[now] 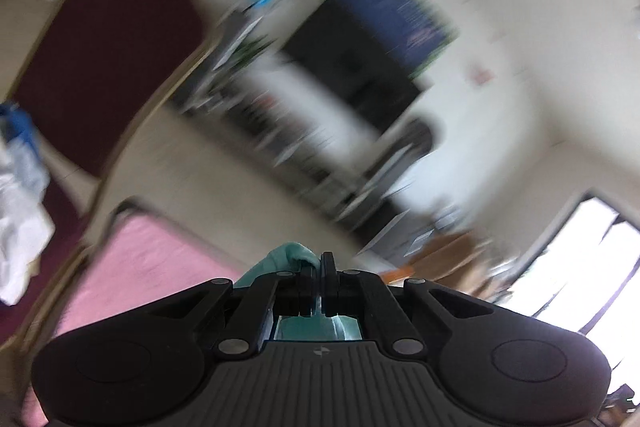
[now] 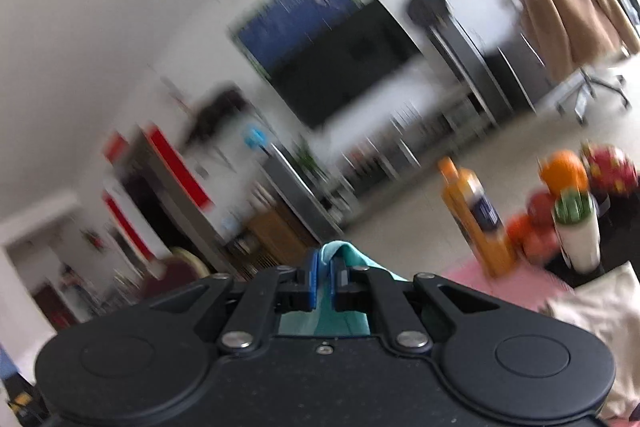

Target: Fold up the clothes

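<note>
Pink covering [image 1: 152, 259] lies over the work surface, seen at the lower left of the left wrist view and again at the lower right of the right wrist view [image 2: 516, 275]. Both views are tilted and heavily blurred.

Left wrist view, left to right: a white crumpled cloth [image 1: 20, 227] at the left edge; a dark red chair back [image 1: 108, 67] with a pale frame beyond it; a dark television [image 1: 356, 67] on the white wall, with a blue picture [image 1: 400, 15] overlapping it; a bright window [image 1: 580, 267] at the lower right.

Right wrist view, left to right: red and white panels [image 2: 176, 167] near a doorway; the same television [image 2: 344, 67] and blue picture [image 2: 296, 15]; tan garments on a rack [image 2: 576, 15] at the upper right. On the surface stand an orange bottle [image 2: 476, 215], a small potted plant in a white pot [image 2: 576, 227] and a pile of fruit [image 2: 560, 179], close together. A beige cloth [image 2: 596, 315] lies at the right edge.

Left gripper [image 1: 320, 269]: jaws fully closed, pinching a teal garment [image 1: 288, 255], which bunches to the left of the fingertips and shows beneath the linkage.

Right gripper [image 2: 325, 267]: jaws nearly closed, clamping the same teal garment [image 2: 344, 251], which rises between the pads and falls away to the right.
</note>
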{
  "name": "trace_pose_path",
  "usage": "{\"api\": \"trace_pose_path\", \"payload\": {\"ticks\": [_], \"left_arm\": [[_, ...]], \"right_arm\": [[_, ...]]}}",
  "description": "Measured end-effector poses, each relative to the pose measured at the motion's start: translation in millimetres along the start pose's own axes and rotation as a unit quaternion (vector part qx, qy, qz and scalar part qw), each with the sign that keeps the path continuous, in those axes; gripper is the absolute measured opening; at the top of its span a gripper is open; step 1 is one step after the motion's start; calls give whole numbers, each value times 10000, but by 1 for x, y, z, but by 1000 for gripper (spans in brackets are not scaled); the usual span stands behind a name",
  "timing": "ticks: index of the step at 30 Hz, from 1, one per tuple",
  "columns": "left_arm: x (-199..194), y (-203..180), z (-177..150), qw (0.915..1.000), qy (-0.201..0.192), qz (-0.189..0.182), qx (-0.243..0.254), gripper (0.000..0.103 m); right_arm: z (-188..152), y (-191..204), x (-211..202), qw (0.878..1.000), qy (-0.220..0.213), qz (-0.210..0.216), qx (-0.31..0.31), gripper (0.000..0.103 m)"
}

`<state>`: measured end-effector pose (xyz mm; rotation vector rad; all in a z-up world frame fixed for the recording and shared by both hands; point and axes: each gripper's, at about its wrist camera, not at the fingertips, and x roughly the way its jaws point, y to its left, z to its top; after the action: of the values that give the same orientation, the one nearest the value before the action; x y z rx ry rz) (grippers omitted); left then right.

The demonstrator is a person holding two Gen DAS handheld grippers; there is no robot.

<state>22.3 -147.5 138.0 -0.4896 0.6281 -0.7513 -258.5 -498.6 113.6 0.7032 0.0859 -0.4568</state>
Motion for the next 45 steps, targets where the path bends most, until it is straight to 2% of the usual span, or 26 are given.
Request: {"api": "trace_pose_path", "payload": {"ticks": [2,4,5,7,9,13,15,17,20,22,24,26,28,29,30,32,38,42,45], "left_arm": [[49,17,10,9984,265,484,-149,0],[79,21,29,9965,288,756,-233,0],[83,14,41,9970,140,747,-146,0],[79,-7,65,9976,-270,618,156,0],[60,-34,80,9941,-781,422,629,0],[27,-54,68,9848,-1275,145,1169,0],[28,-42,43,9865,-1163,118,1147,0],[34,-24,14,9901,-935,169,1038,0],[59,24,-41,9961,-268,518,664,0],[87,66,-84,9947,343,945,214,0],[117,106,-122,9861,897,1385,-184,0],[139,141,-162,9717,1436,1808,-500,0],[155,163,-185,9579,1783,2156,-640,0],[161,168,-186,9539,1874,2236,-698,0],[167,173,-187,9503,1954,2301,-756,0],[171,174,-183,9508,1914,2337,-687,0],[177,178,-187,9513,1875,2372,-592,2],[163,168,-186,9587,1678,2240,-503,2],[130,153,-188,9700,1414,1942,-385,1]], "right_arm": [[-8,-8,56,9986,300,-430,-104,6],[-7,-14,106,9957,526,-753,-102,6],[-2,-12,121,9954,529,-799,-93,6],[15,0,134,9971,332,-684,-98,6],[31,19,126,9982,-52,-443,-390,6],[42,41,87,9910,-662,-155,-1150,6],[30,30,74,9906,-651,-128,-1200,6],[7,4,72,9931,-397,-208,-1088,6],[-40,-44,85,9955,237,-430,-809,6],[-80,-86,100,9929,803,-752,-441,6],[-124,-127,116,9850,1339,-1089,-39,6],[-168,-165,129,9722,1828,-1417,377,6],[-195,-190,142,9542,2279,-1800,712,6],[-203,-199,146,9423,2514,-1998,952,6],[-208,-202,149,9349,2663,-2124,992,6],[-212,-196,151,9318,2787,-2233,654,6],[-214,-193,158,9292,2880,-2275,425,6],[-209,-190,158,9331,2773,-2267,311,6],[-204,-179,142,9436,2536,-2106,302,6]]}}
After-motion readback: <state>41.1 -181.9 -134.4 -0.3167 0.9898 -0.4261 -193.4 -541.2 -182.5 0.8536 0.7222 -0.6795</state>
